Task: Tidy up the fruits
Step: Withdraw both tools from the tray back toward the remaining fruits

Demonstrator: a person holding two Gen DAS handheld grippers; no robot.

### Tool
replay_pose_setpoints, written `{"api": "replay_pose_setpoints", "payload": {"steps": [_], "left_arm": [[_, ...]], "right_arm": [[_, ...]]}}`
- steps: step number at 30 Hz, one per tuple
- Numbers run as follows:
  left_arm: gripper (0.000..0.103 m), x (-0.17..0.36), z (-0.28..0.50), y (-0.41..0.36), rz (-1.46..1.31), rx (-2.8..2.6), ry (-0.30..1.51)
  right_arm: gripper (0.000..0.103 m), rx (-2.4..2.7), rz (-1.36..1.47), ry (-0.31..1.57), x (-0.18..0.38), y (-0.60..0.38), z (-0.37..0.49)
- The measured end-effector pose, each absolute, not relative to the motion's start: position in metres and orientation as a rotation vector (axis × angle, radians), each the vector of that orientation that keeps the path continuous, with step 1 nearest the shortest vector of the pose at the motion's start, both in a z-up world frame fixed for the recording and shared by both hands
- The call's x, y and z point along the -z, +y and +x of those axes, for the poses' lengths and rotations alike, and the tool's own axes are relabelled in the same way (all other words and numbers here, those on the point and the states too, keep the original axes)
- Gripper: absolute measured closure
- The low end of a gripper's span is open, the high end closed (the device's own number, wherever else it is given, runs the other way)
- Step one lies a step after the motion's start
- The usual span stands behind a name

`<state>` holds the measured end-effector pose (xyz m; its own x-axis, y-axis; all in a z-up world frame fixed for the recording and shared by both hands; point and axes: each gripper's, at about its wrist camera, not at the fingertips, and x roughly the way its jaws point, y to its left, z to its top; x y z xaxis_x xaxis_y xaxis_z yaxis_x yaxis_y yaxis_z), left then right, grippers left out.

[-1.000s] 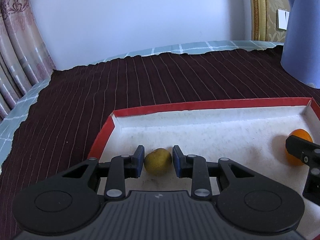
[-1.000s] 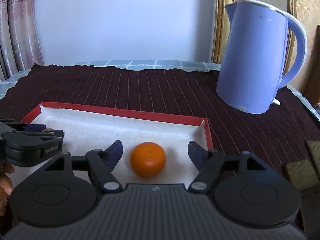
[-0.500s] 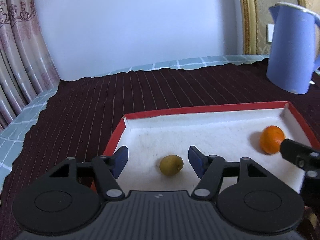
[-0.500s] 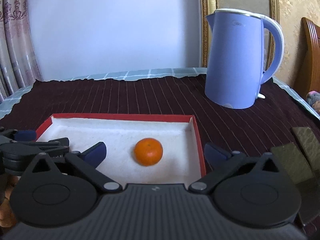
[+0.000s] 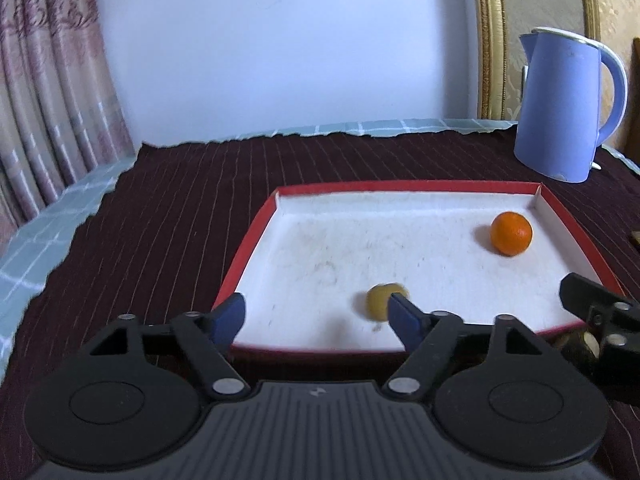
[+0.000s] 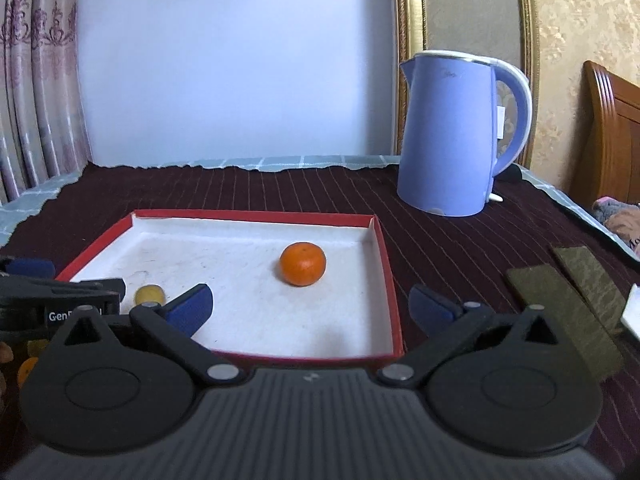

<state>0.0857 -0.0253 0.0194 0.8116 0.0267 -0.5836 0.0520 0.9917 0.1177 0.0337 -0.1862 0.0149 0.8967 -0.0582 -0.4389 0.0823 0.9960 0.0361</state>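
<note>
A shallow red-rimmed tray (image 5: 256,236) with a white floor lies on the worktop (image 5: 180,200), which is covered by a dark maroon striped cloth. Two fruits sit inside it. An orange mandarin (image 5: 511,233) rests near the tray's far right corner, apart from the walls. A small yellow-green fruit (image 5: 378,301), blurred in the left wrist view, lies near the front edge of the tray, partly hidden behind one blue pad.

The left claw (image 5: 316,314) is spread wide and holds nothing; its pads hang at the tray's front edge, touching neither fruit. The right claw (image 6: 310,306) is also spread wide and empty, at the tray's front right corner, with the mandarin (image 6: 303,263) beyond it and clear of both fingers.

A lilac-blue electric kettle (image 6: 456,136) stands upright on the cloth behind the tray's right side. Two olive-brown flat strips (image 6: 568,312) lie on the cloth to the right.
</note>
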Motion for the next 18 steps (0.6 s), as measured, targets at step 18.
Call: {"api": "replay_pose_setpoints", "payload": {"steps": [18], "left_arm": [[0.008,-0.007,0.054,-0.013,0.129,0.034,0.597]], "right_arm": [[0.0,0.013,0.181,0.452,0.003,-0.209,0.001]]}}
